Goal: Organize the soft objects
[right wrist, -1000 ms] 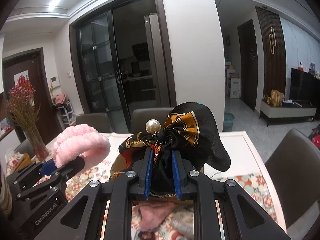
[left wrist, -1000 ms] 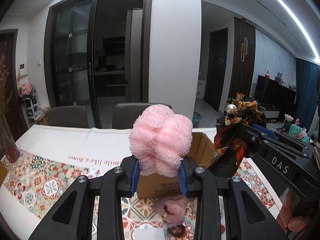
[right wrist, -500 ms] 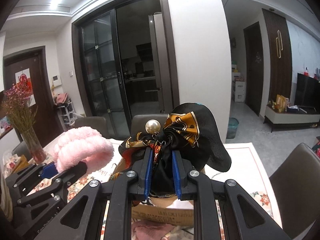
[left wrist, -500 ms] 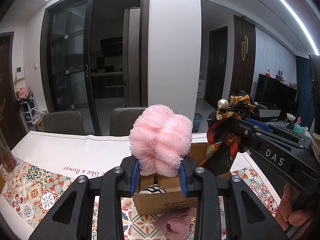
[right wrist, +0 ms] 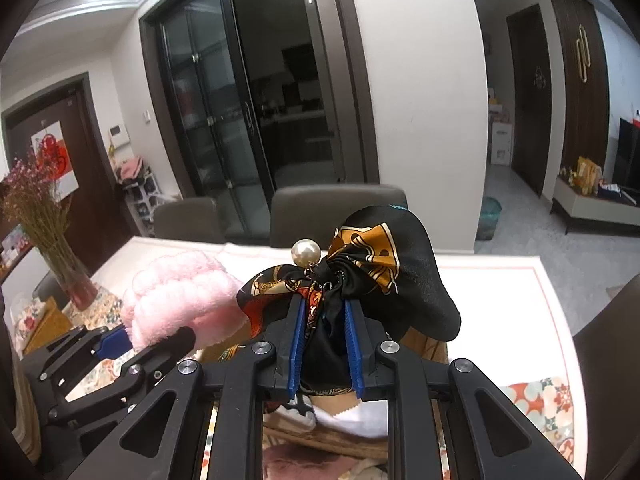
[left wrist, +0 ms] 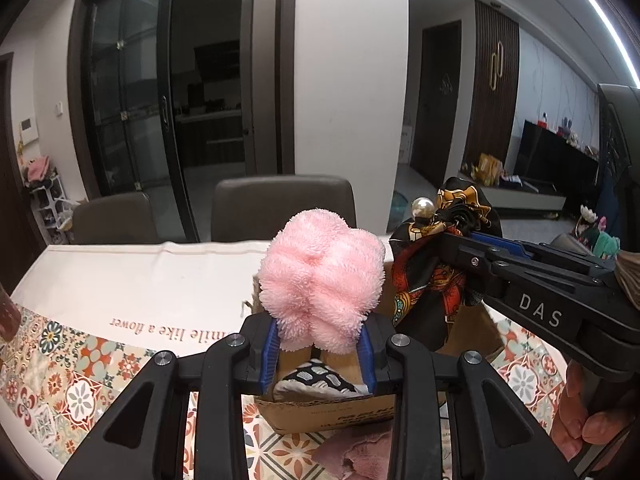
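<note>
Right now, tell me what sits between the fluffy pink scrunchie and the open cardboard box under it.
Only air: in the left wrist view, the fluffy pink scrunchie hangs over the cardboard box, where a black-and-white patterned cloth lies.

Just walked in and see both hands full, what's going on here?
A person is sorting soft things into a cardboard box on the table. The left gripper is clamped on a fluffy pink scrunchie, the right gripper on a black patterned scarf bow. Both hang over the box, nothing released yet.
</note>
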